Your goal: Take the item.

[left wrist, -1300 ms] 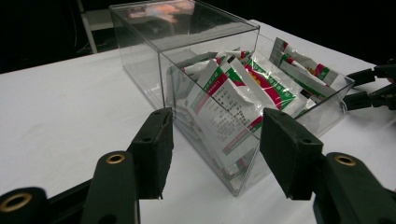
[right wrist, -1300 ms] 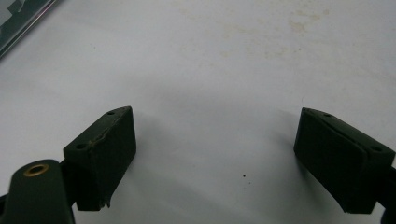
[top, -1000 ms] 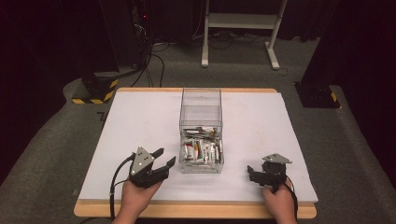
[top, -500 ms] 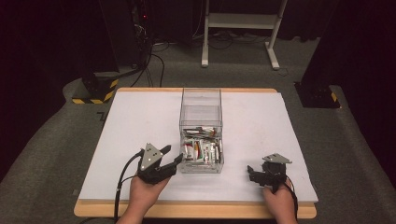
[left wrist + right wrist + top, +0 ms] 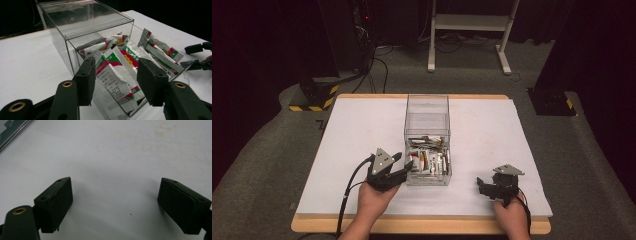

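- Sachets (image 5: 113, 75) stand packed in the open near end of the clear box (image 5: 427, 107), mid-table.
- Left gripper (image 5: 404, 167): jaws apart, empty, at the box's near-left corner, nearest sachet dead ahead between them.
- Right gripper (image 5: 482, 186): jaws wide apart, empty, well right of box, over bare white table (image 5: 125, 152).
- Left is closer; likely it picks.

I see a lab or studio: black curtains (image 5: 272, 45), grey carpet (image 5: 262, 150), floor cables (image 5: 377, 65), hazard-striped stand base (image 5: 314, 97), white-covered tabletop (image 5: 362, 130).
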`<state>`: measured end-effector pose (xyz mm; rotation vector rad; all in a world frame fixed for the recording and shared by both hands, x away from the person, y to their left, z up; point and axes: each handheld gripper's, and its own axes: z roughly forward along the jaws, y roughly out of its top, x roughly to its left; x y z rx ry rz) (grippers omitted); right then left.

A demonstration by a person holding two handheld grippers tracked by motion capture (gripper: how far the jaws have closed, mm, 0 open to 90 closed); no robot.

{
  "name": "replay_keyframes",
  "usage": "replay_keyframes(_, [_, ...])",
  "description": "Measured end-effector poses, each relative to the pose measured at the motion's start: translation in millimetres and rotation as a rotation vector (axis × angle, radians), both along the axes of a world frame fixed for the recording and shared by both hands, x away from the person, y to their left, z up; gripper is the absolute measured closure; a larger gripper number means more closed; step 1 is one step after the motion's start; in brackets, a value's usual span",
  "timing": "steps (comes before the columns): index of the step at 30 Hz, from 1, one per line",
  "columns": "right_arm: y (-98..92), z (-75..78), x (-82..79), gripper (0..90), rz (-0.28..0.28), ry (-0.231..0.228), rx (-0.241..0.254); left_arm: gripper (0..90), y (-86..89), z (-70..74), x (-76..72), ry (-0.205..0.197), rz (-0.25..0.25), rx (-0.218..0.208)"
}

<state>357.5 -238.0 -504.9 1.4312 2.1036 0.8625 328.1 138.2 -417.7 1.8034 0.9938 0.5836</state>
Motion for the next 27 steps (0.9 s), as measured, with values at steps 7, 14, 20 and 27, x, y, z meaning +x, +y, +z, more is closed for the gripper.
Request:
replay_keyframes(7, [0.0,0.0,0.0,12.9,0.000,0.000,0.000,51.4,-5.1,-1.5,8.8,0.009,0.008,0.013])
replay_keyframes(14, [0.0,0.0,-0.1,12.9,0.000,0.001,0.001,52.9,-9.7,-2.6,17.5,0.021,0.020,0.024])
replay_keyframes(20, [0.0,0.0,-0.1,13.0,0.000,0.001,0.001,54.8,-13.5,-5.3,24.7,0.035,0.029,0.035])
replay_keyframes(27, [0.0,0.0,-0.1,13.0,0.000,0.000,0.001,59.8,-17.1,-8.3,29.0,0.040,0.045,0.057])
